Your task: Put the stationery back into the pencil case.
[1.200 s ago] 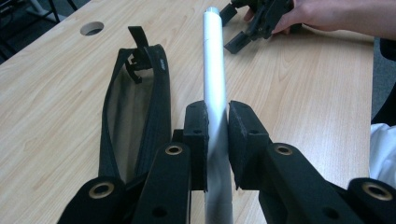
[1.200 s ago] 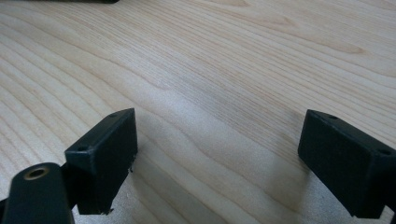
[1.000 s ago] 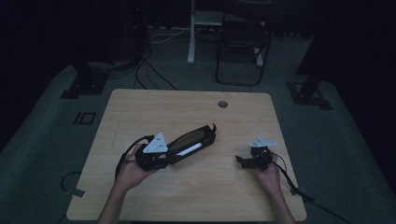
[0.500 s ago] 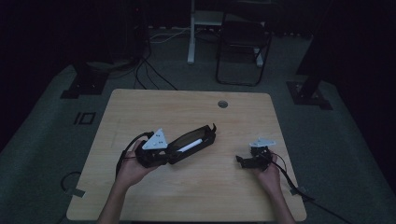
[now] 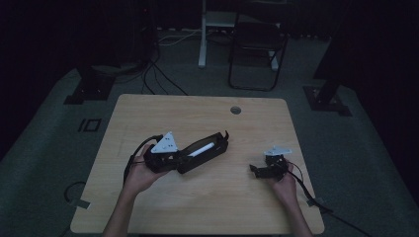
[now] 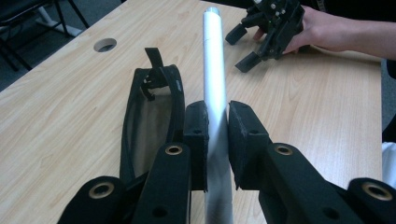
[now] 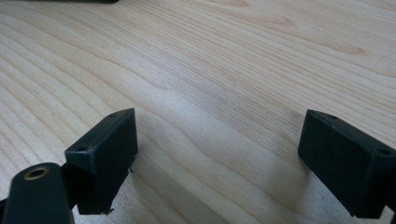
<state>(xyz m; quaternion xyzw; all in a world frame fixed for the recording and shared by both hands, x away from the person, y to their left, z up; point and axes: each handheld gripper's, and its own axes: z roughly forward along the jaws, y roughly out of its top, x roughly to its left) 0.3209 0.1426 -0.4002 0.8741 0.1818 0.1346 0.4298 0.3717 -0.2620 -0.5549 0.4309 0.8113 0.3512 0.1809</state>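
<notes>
Left gripper (image 6: 216,135) clamped, right gripper (image 7: 219,163) agape.

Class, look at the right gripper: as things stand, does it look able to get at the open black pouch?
Probably yes. The right gripper has its jaws open and empty, and bare table lies between it and the black pouch. The silver tube held by the left gripper runs alongside the pouch.

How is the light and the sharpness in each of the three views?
High view: very dim, room nearly black, table and pouch murky. Left gripper view: bright and even, silver tube sharp with a soft sheen; the right gripper farther off slightly soft. Right gripper view: bright, wood grain clear, near jaws a little blurred, with soft shadows beneath them.
</notes>
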